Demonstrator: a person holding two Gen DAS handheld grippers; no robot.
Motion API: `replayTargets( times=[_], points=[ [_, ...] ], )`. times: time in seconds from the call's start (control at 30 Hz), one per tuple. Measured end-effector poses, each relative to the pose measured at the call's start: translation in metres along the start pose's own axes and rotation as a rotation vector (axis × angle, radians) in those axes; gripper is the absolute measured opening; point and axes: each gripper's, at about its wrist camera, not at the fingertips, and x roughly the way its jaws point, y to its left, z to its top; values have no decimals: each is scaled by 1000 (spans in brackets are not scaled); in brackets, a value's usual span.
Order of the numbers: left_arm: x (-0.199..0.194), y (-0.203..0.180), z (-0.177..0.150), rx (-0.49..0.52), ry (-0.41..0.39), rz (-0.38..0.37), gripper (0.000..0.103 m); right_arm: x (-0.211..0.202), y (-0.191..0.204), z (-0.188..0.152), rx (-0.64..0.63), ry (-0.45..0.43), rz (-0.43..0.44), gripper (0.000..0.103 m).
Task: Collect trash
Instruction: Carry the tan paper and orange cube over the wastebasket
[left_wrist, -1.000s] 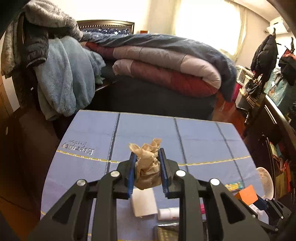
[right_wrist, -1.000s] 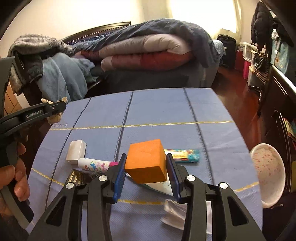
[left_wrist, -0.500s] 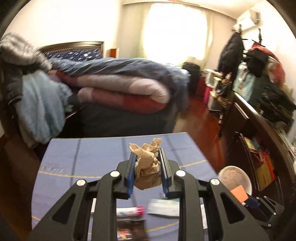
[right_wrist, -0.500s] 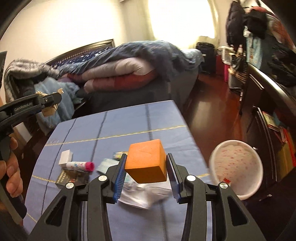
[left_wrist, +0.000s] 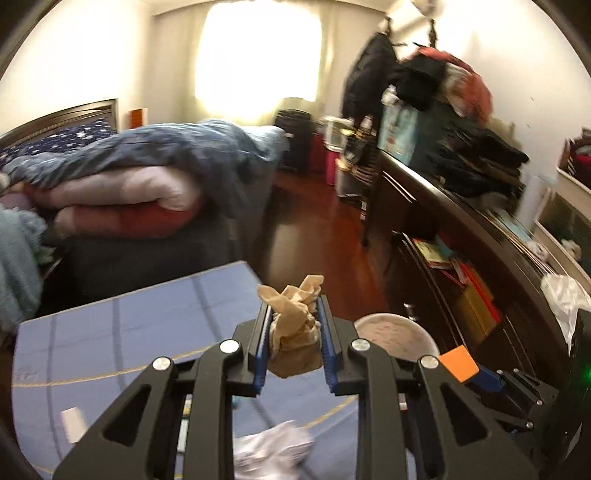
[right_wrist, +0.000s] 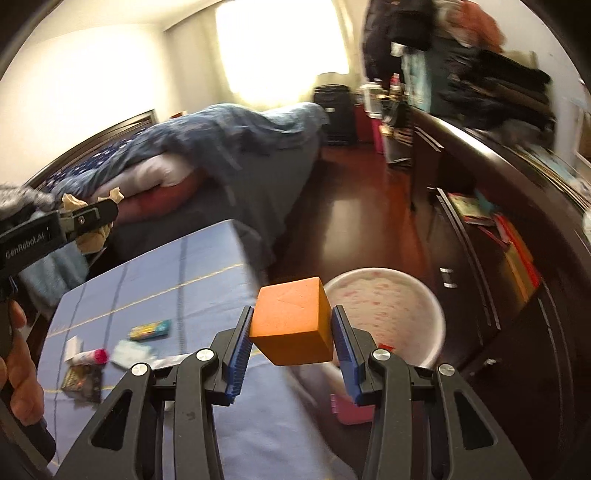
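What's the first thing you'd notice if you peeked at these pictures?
Probably the bright orange block, squeezed in the right gripper in front of a white speckled bin on the floor. Next, the crumpled brown paper pinched in the left gripper above the blue tablecloth.

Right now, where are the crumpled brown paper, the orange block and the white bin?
crumpled brown paper (left_wrist: 293, 325): left wrist view, middle of the wad.
orange block (right_wrist: 291, 321): right wrist view, front face.
white bin (right_wrist: 388, 314): right wrist view, speckled inner wall.
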Motion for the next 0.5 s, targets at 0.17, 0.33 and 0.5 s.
replayTargets(
  times=[0.17, 0.33, 0.5],
  points=[
    [33, -35, -1, 35, 39, -68, 25, 5, -39, 0, 54, -8, -70, 43],
    [71, -61, -4, 42, 92, -137, 25, 16, -70, -2, 98, 4, -116, 43],
    [110, -84, -12, 68, 142, -160, 25, 35, -101, -8, 137, 37, -158, 43]
  ],
)
